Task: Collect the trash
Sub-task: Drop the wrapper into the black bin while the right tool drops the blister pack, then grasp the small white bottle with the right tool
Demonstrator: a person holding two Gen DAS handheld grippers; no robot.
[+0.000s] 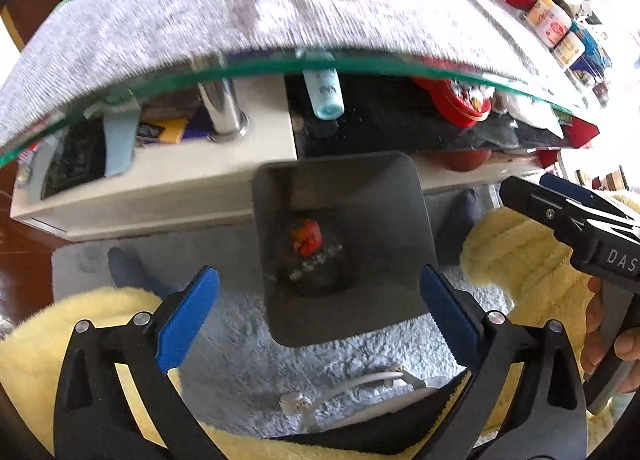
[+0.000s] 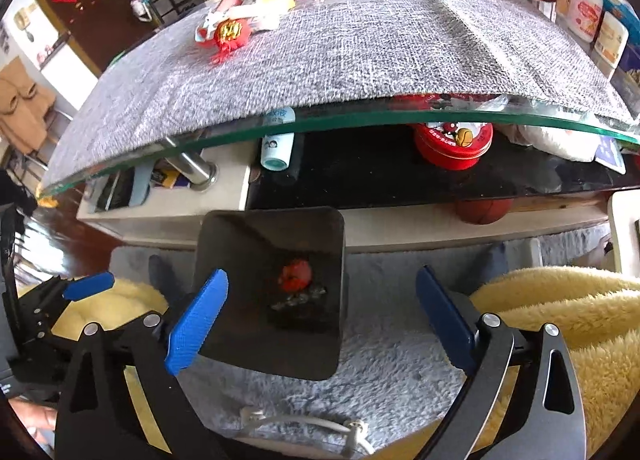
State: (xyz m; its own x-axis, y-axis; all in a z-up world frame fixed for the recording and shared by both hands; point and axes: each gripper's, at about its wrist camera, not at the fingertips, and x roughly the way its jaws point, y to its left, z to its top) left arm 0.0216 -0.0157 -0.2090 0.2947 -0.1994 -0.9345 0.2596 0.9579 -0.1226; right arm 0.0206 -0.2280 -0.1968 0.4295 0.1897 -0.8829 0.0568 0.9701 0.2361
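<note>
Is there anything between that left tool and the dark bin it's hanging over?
Nothing visible. The left tool is open and empty above the bin, whose mouth is uncovered, with red trash lying at the bottom.

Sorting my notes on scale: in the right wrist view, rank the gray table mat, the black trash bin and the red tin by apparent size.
1. gray table mat
2. black trash bin, though it sits nearer the camera
3. red tin

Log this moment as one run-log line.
left gripper: open, empty | right gripper: open, empty | trash bin: on rug, red trash inside
</note>
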